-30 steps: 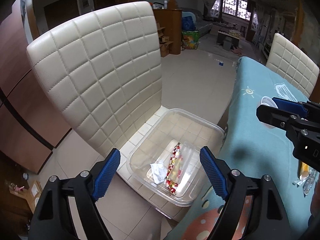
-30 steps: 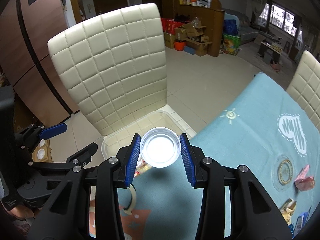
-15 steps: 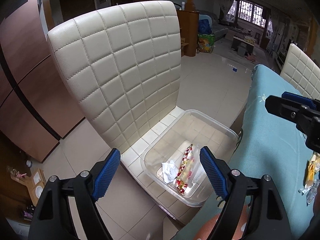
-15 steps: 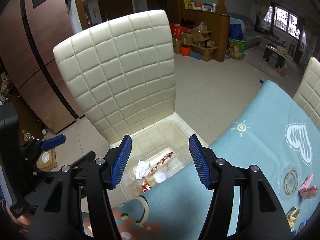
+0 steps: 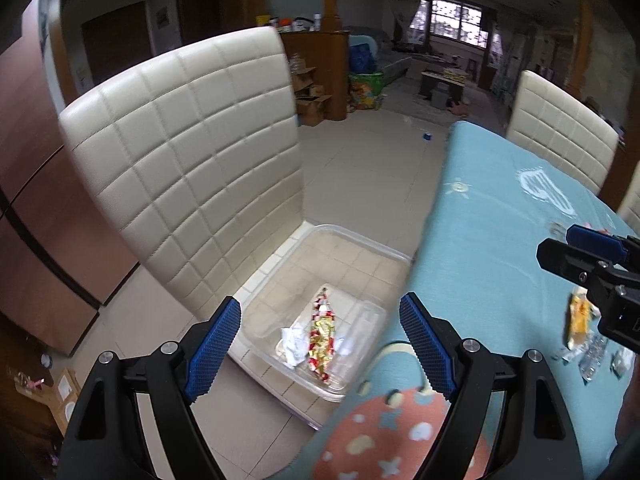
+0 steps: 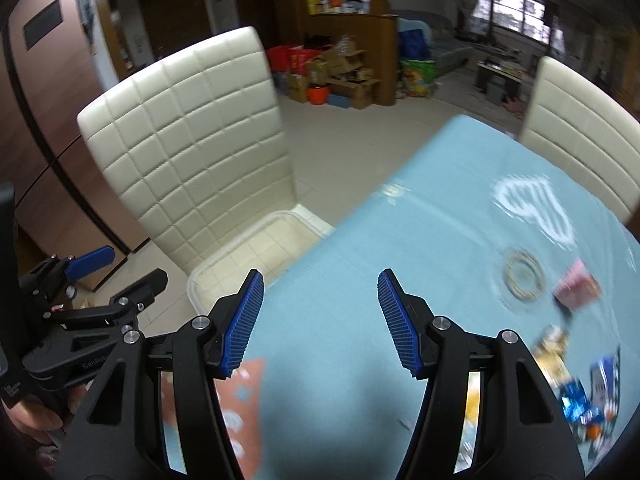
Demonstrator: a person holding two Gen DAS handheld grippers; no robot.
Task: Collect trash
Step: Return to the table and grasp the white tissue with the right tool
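Note:
A clear plastic bin (image 5: 360,248) stands on the seat of a cream quilted chair (image 5: 192,152) next to the table. In it lie a red and gold wrapper (image 5: 322,332), a crumpled white tissue (image 5: 294,342) and a clear cup (image 5: 352,338). My left gripper (image 5: 320,344) is open and empty above the bin's near edge. My right gripper (image 6: 320,320) is open and empty over the blue tablecloth (image 6: 380,280). Loose wrappers lie on the table: pink (image 6: 576,290), gold (image 6: 554,350), blue (image 6: 580,400), and a yellow one in the left wrist view (image 5: 578,320).
A second cream chair (image 6: 580,128) stands at the table's far side. Brown cabinet doors (image 5: 28,200) are on the left. Cardboard boxes and bags (image 6: 344,76) sit far back on the tiled floor (image 5: 368,168).
My right gripper opened and let go of the clear cup, which fell into the bin. The right gripper then swung right over the table. The left gripper drifted a little.

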